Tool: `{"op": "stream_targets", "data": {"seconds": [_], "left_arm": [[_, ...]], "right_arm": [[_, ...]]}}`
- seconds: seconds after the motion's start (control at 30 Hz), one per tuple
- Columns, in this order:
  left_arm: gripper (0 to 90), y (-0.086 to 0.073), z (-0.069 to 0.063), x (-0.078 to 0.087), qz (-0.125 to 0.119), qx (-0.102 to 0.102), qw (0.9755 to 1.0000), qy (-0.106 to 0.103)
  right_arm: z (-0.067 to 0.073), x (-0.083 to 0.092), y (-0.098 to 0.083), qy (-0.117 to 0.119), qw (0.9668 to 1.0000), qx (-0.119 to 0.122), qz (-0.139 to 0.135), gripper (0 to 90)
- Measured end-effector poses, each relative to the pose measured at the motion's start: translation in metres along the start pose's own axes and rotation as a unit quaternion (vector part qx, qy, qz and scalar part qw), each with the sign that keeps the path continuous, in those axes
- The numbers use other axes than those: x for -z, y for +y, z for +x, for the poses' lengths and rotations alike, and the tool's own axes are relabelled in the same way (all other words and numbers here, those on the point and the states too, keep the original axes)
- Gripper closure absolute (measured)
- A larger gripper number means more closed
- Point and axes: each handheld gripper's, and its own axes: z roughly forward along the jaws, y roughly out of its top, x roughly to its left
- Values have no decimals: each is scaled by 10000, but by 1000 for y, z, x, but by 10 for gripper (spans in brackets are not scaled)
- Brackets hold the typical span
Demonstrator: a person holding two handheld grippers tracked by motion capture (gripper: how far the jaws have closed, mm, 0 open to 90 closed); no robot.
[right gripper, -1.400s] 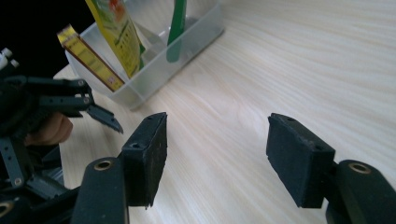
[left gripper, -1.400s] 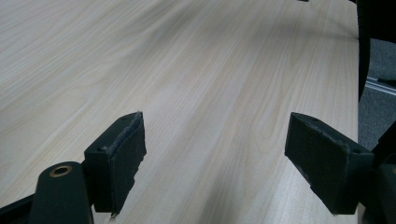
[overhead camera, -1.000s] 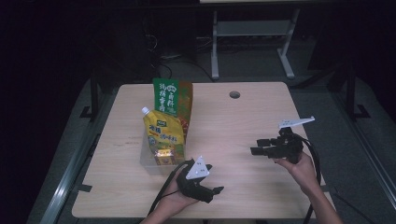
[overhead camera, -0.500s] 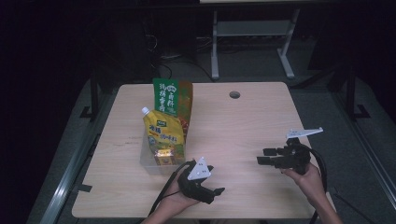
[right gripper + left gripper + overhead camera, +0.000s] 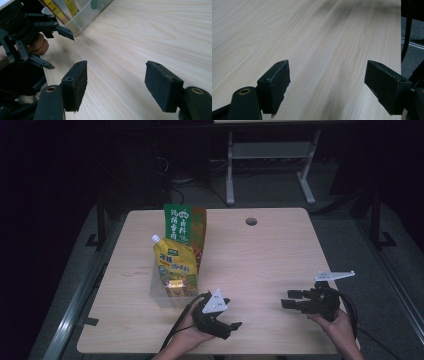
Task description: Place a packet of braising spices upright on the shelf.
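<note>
Left hand-held gripper (image 5: 231,325) sits low at the near edge of the tabletop (image 5: 280,250), jaws apart, nothing between them; the left gripper view shows just bare wood grain between its pads (image 5: 277,85). Right hand-held gripper (image 5: 290,299) is at the near right of the tabletop, pointing left toward the other one, jaws apart and just been opening a bit more, nothing between them. Right gripper view looks across the wood at the left hand-held gripper and the hand holding it. Clear plastic bin (image 5: 161,292) stands at the tabletop's left half, just beyond the left hand-held gripper, not touched by either. In it: a yellow spouted pouch (image 5: 175,265) leaning upright at the front, and a green carton (image 5: 183,224) upright behind it.
</note>
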Motion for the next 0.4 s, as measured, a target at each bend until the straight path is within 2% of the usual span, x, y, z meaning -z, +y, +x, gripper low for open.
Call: {"op": "stream_targets", "data": {"seconds": [0.4], "left_arm": [[202,2,-1,1,-40,32,10000,-55]], "right_arm": [[2,3,-12,-44,9999,-36,-114,304]]}}
